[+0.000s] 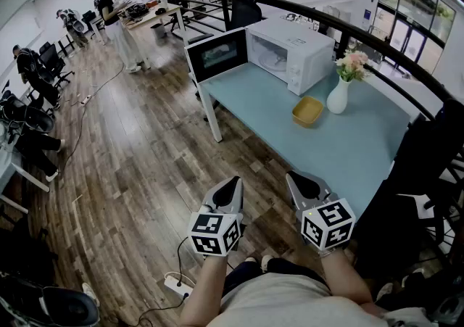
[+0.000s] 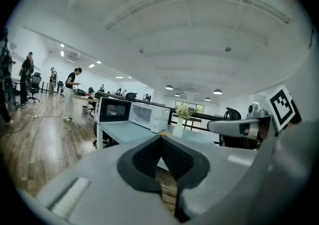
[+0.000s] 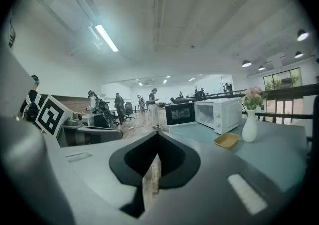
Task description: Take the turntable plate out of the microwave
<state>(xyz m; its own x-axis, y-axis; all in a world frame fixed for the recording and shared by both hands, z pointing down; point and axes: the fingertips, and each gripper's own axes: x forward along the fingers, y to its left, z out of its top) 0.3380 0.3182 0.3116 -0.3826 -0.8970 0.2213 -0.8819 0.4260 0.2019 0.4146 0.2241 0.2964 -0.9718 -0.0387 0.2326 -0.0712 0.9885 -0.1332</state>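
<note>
- Two grippers, one in each hand, are held low over the wooden floor [image 1: 145, 166], just off the table's near-left edge and well apart from the microwave.
- Left gripper [image 1: 233, 182]: its own view shows the jaw tips meeting, with nothing between them.
- Right gripper [image 1: 293, 176]: jaws likewise closed at the tips, only a thin slit lower down through which the floor shows; it holds nothing.
- Two marker cubes – one [image 1: 214, 233] on the left gripper, one [image 1: 328, 224] on the right.
- One microwave [image 1: 293, 50] stands at the table's [image 1: 348, 151] far-left corner, and its door [image 1: 217, 54] is swung wide open past the left edge.
- One turntable plate [image 1: 274, 64] is inside the open cavity – no more than a pale rounded shape on the cavity floor, its rim hard to make out from the head view.
- In both gripper views the microwave is small and distant, and the plate cannot be picked out.
- One white vase [image 1: 338, 96] with pink flowers [image 1: 352, 64] stands right of the microwave, near the table's far edge.
- One yellow dish [image 1: 307, 111] lies just beside the vase, on its near-left side.
- The table's right side is cut off by a dark railing [image 1: 377, 46] and dark chairs.
- One person [image 1: 116, 25] stands at a desk far off across the room; other figures at the left wall are too small to count surely.
</note>
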